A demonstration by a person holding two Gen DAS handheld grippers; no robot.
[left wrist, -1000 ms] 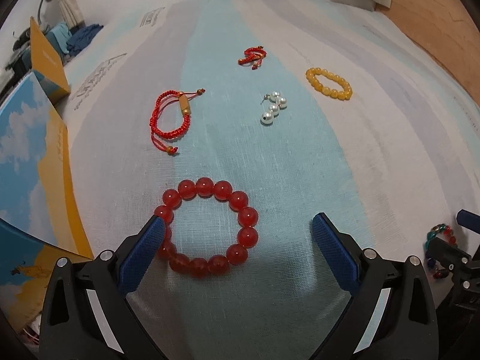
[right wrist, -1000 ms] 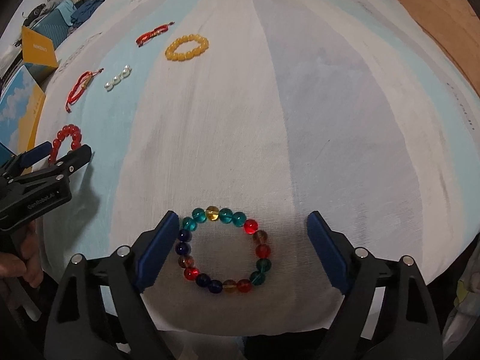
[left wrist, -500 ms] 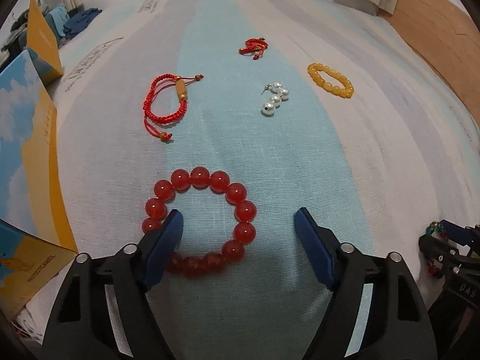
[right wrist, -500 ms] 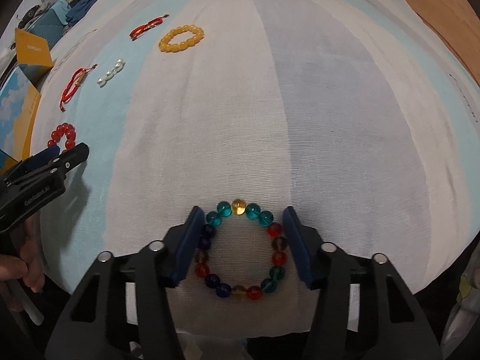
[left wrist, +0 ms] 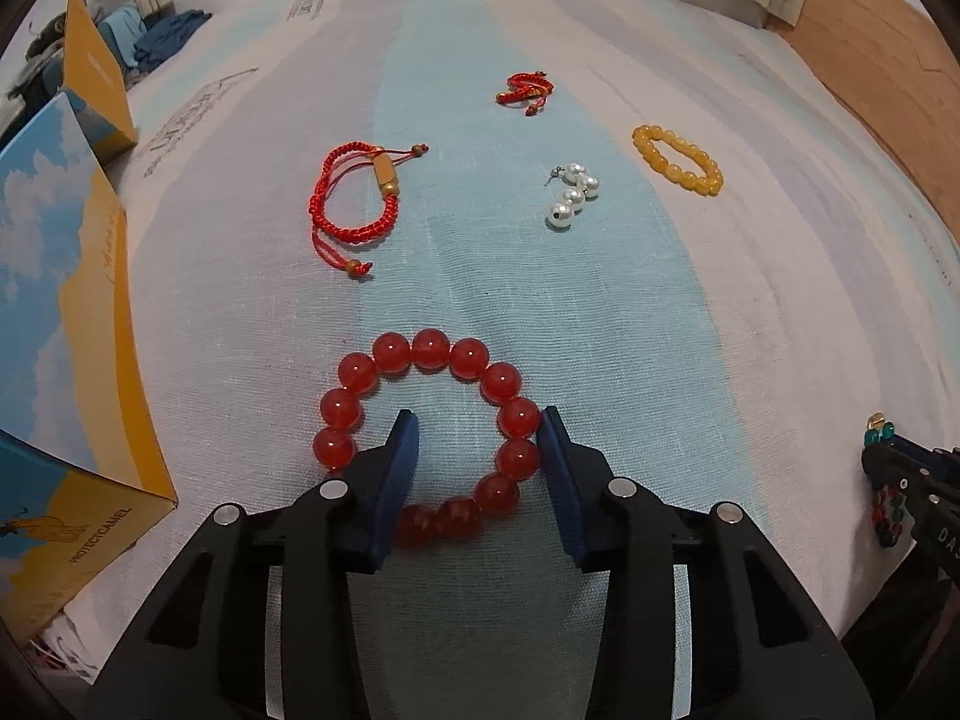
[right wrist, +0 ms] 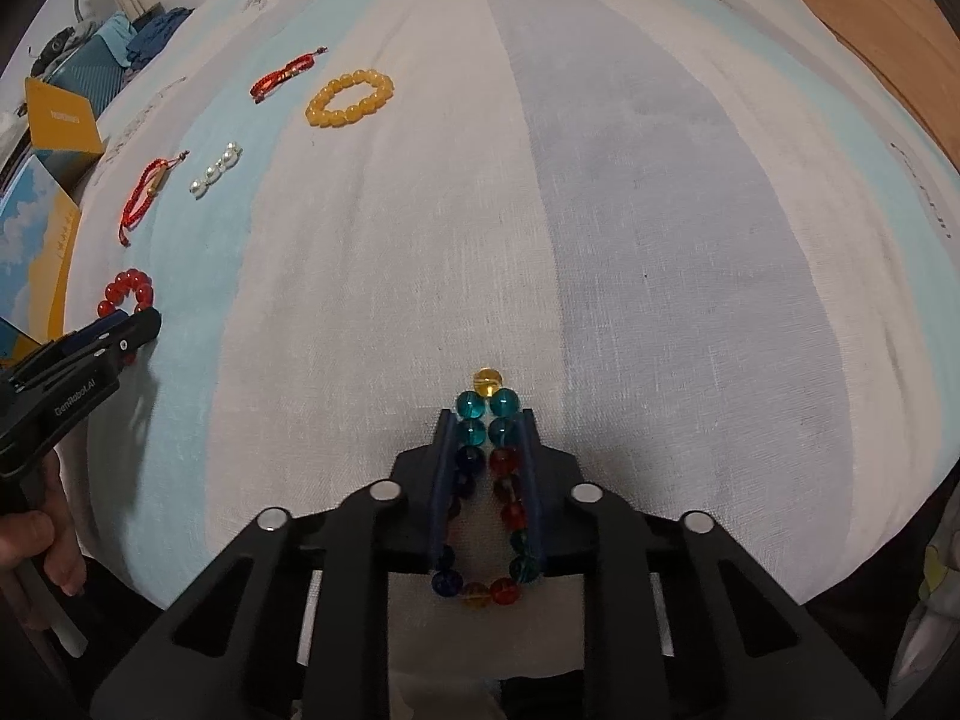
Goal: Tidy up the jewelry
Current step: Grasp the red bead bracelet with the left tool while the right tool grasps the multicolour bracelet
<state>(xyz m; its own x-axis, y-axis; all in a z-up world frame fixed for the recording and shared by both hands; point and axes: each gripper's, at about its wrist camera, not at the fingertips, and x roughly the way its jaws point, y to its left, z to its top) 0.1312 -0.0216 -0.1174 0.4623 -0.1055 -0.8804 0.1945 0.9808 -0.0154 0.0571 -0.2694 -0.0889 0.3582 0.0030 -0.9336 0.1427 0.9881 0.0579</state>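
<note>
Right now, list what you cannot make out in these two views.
- Red bead bracelet: in the left view its near-left beads sit under the closing left tongs; whether the pads touch yet is unclear.
- Multicoloured bracelet: squeezed flat in the closing right tongs; only a sliver shows at the left view's right edge.
- Pearl piece: too small to tell earring from charm.
- Blue-and-yellow box: cut off by the left edge.

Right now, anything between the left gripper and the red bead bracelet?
Nothing visible. The left gripper is closing over one side of the red bead bracelet: one finger inside the ring, the other outside it, with only bare cloth around.
</note>
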